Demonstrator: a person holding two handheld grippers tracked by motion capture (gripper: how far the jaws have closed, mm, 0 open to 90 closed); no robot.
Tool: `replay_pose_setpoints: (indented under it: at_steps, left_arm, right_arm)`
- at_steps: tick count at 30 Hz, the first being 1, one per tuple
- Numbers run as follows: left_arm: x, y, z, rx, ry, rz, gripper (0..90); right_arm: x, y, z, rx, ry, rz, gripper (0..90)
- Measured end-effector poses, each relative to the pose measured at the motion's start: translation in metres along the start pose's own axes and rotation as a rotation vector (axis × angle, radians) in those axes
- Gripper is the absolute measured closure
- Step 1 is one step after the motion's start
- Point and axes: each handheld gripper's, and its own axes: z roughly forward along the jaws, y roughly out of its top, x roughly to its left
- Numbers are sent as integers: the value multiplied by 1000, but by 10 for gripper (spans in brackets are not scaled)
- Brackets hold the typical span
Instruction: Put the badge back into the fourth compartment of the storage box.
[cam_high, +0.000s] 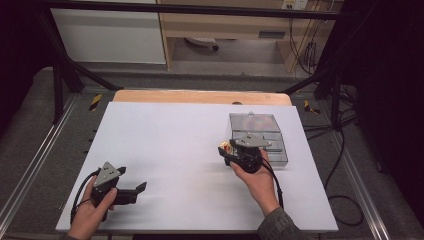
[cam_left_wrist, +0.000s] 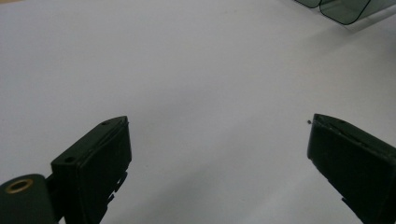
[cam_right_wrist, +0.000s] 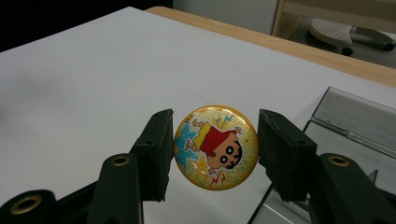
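Right gripper (cam_right_wrist: 215, 149) jaws clamping cartoon badge (cam_right_wrist: 215, 146) beside clear box (cam_high: 260, 135), left gripper (cam_left_wrist: 219, 154) jaws wide.

Right tool (cam_right_wrist: 215, 144) clamped on round gold glitter badge (cam_right_wrist: 215, 146), one black jaw pressing each side edge. Badge upright, face toward camera, held above white surface (cam_right_wrist: 84, 79): cartoon figure in red top, blue and red lightning marks. Clear plastic box (cam_right_wrist: 355, 121) at right, on surface. Wooden edge (cam_right_wrist: 280, 46) along far side. Pale chair base (cam_right_wrist: 341, 30) on floor beyond.
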Motion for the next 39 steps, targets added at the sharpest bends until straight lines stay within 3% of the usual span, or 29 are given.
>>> replay_pose_setpoints:
  at_steps: [17, 39]
  left_arm:
    - [0, 0, 0, 2, 0, 3, 62]
    - [0, 0, 0, 3, 0, 4, 63]
  right_arm:
    - [-20, -3, -7, -4, -52, 25, 471]
    - [-33, -8, -11, 5, -80, 52, 470]
